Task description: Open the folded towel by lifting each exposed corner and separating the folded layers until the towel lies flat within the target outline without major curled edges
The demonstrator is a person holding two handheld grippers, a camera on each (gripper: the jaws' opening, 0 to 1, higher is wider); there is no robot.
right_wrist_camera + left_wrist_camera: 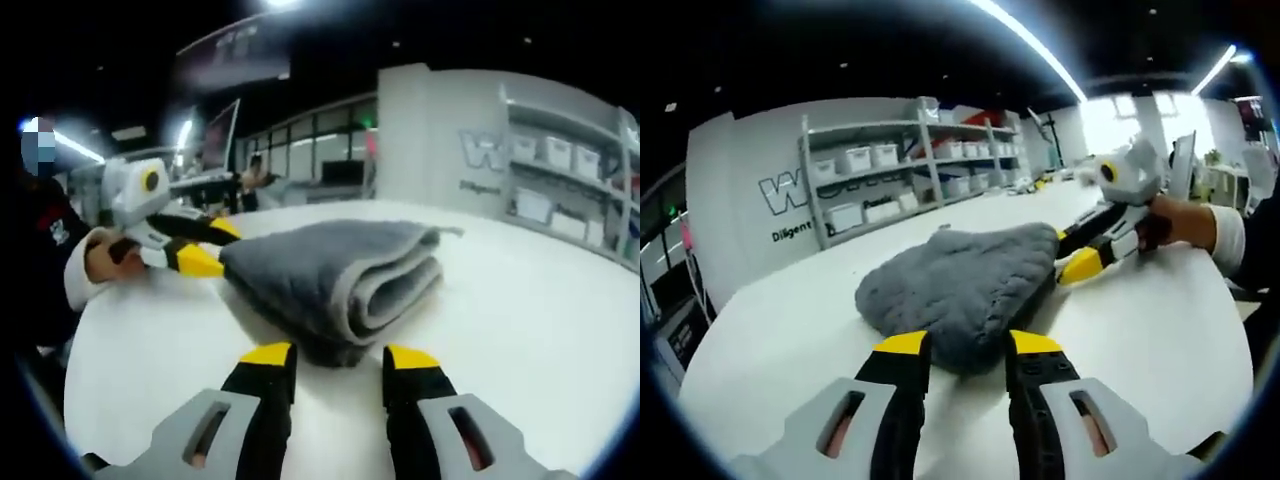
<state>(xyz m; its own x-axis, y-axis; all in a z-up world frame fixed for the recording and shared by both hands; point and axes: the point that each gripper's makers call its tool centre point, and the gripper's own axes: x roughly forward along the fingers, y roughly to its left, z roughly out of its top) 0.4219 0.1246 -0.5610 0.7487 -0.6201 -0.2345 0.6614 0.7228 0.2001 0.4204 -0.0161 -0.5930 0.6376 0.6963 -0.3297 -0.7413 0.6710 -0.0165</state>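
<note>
towel: grey folded towel [965,290] sits near the middle of the white table [1160,330]; in your right gripper view the towel [335,275] shows its folded layers stacked and rolled at the 3 o'clock end, so it's not opened up at all yet

left gripper: your left gripper [967,350] has its yellow-tipped jaws parted a fair bit, nothing between them; the tips sit right at the towel's near edge, at 6 o'clock of that view; from the other side the same gripper [205,245] comes in at 9 o'clock, tips right up against the towel's end, your hand [100,262] wrapped round the handle; can't tell if the tips actually touch the cloth

right gripper: your right gripper [338,362] is also standing apart, holding nothing, tips just at the towel's folded edge at 6 o'clock; in the left gripper view it [1072,252] reaches in from 3 o'clock, one yellow tip against the towel's far corner, your hand [1180,222] and a white cuff behind it

table: bare white top around the towel; no outline that I can make out

background: metal shelves [910,170] with white bins at 11 o'clock of the left gripper view; a white wall with lettering [490,150] at 2 o'clock of the right gripper view
</note>
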